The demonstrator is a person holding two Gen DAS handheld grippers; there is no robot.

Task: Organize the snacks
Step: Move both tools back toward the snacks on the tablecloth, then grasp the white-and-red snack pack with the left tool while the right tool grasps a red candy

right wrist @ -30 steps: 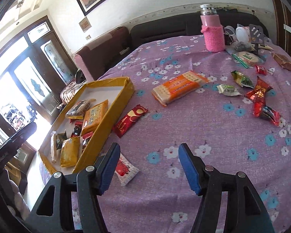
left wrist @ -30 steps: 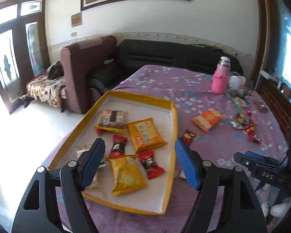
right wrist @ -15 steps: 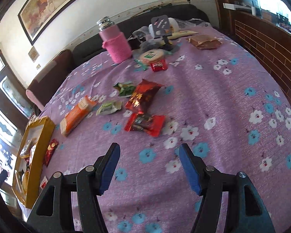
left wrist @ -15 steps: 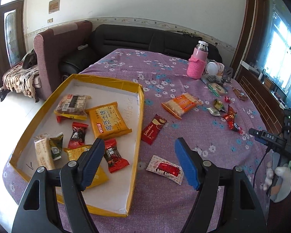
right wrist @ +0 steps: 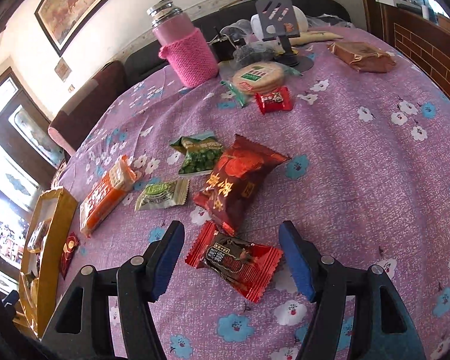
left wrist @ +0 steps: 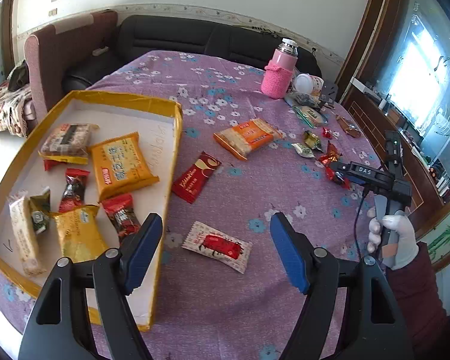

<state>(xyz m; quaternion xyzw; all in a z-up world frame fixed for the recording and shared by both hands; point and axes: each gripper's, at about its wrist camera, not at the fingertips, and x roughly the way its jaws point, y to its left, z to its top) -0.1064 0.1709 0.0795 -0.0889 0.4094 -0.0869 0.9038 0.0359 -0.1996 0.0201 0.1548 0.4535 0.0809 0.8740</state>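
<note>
A yellow-rimmed tray [left wrist: 177, 138] holds several wrapped snacks on the purple floral tablecloth. My left gripper [left wrist: 214, 253] is open above a white packet with a red label [left wrist: 217, 246], which lies flat between its fingers, untouched. A dark red packet [left wrist: 196, 177] and an orange cracker pack [left wrist: 247, 138] lie beyond. My right gripper [right wrist: 231, 259] hovers over a small red-and-black candy packet [right wrist: 235, 262]; its jaws are opening and do not press on it. A large red foil bag [right wrist: 238, 180] lies just past it, with two green packets [right wrist: 199, 154] to the left.
A pink bottle in a knitted sleeve [right wrist: 186, 51], a round cracker pack [right wrist: 259, 76], a small red candy [right wrist: 274, 100], a brown packet [right wrist: 361, 55] and a phone stand [right wrist: 280, 15] sit at the table's far side. A gloved hand [left wrist: 393, 237] holds the right gripper's handle.
The right gripper swung from near the tray across the table to the red packets and came down over the red-and-black one. The left gripper turned from over the tray to the white packet.
</note>
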